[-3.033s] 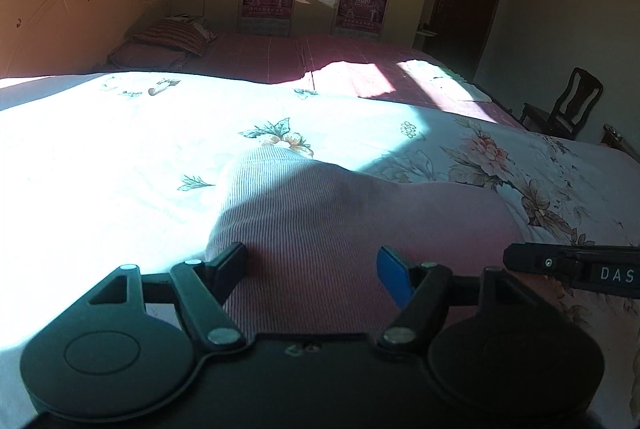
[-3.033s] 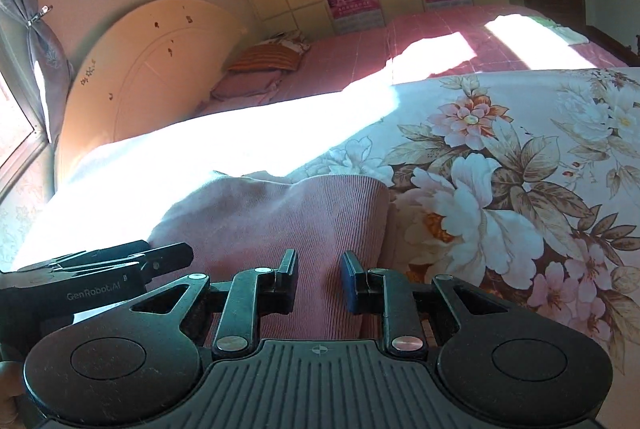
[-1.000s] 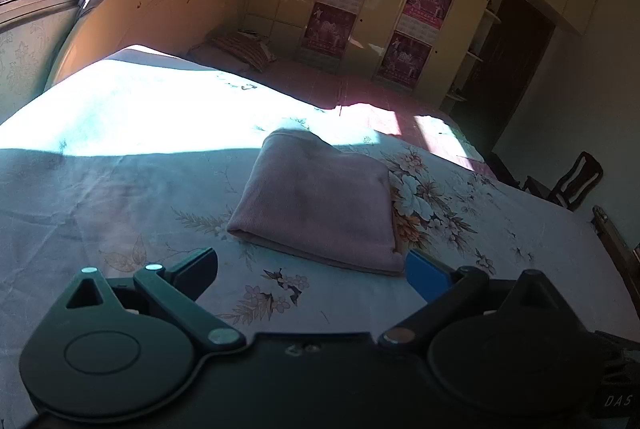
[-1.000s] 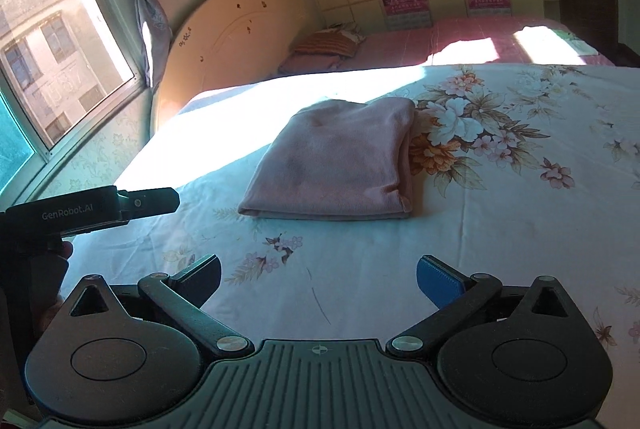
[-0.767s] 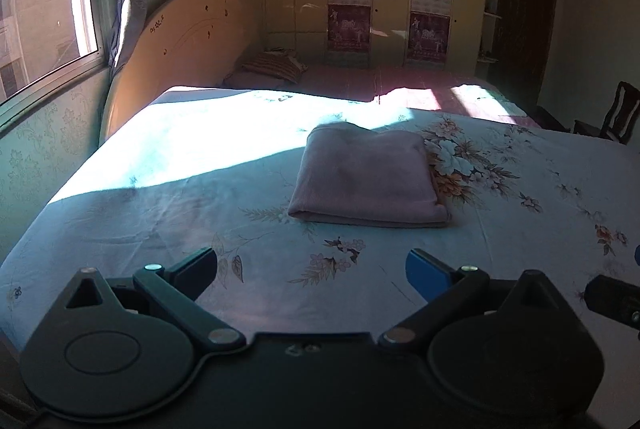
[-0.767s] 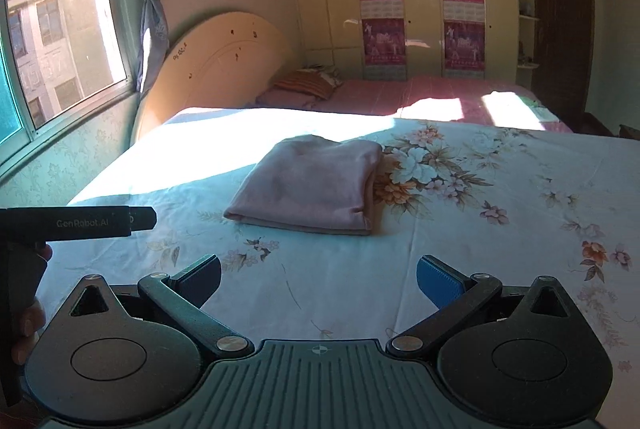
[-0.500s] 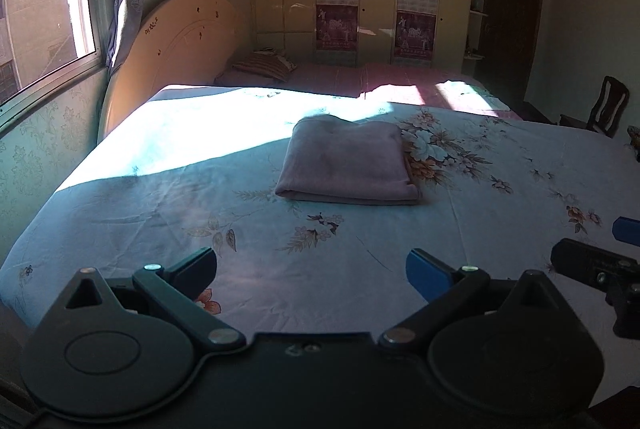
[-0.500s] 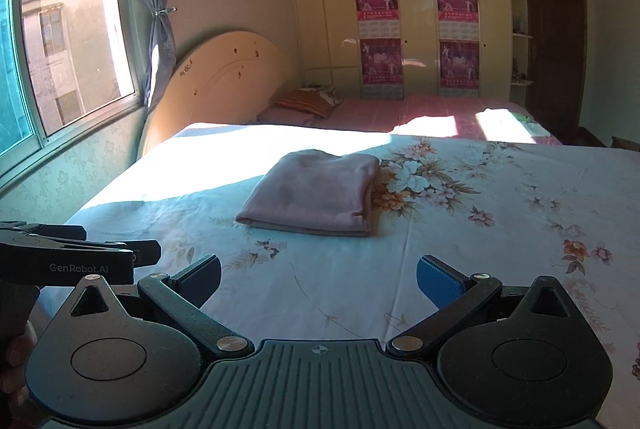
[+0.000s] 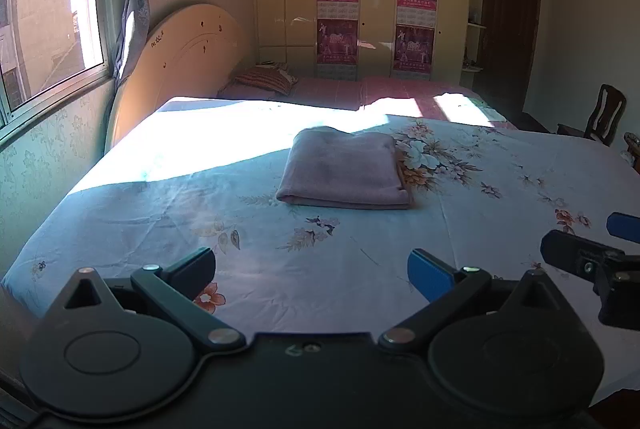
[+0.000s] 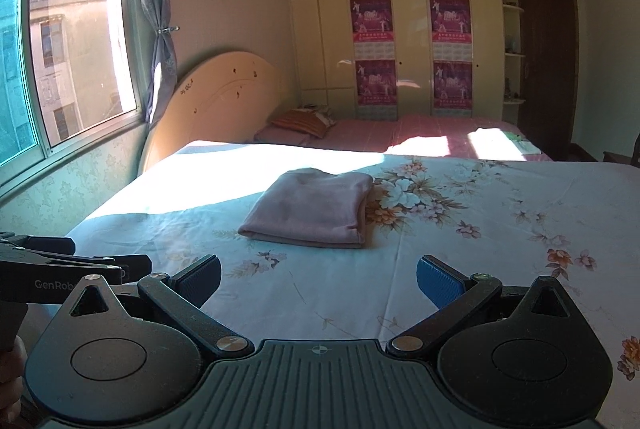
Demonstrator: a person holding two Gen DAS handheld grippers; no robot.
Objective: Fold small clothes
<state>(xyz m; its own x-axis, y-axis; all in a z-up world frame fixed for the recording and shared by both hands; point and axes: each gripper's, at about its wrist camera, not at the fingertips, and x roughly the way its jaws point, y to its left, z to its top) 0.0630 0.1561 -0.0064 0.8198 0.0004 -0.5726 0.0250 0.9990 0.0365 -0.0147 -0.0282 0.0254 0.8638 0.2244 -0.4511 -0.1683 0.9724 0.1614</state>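
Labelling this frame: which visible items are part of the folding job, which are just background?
Job:
folded pink garment on the floral bedsheet
left gripper, open
right gripper, open

Background:
striped pillow
posters
wooden chair

bed (image 9: 280, 269) w/ floral sheet | folded pink garment (image 9: 344, 169) flat on sheet, mid-bed | pillow (image 9: 266, 79) by headboard

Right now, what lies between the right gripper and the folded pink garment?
Only bare floral bedsheet separates the right gripper from the folded pink garment, per the right wrist view.
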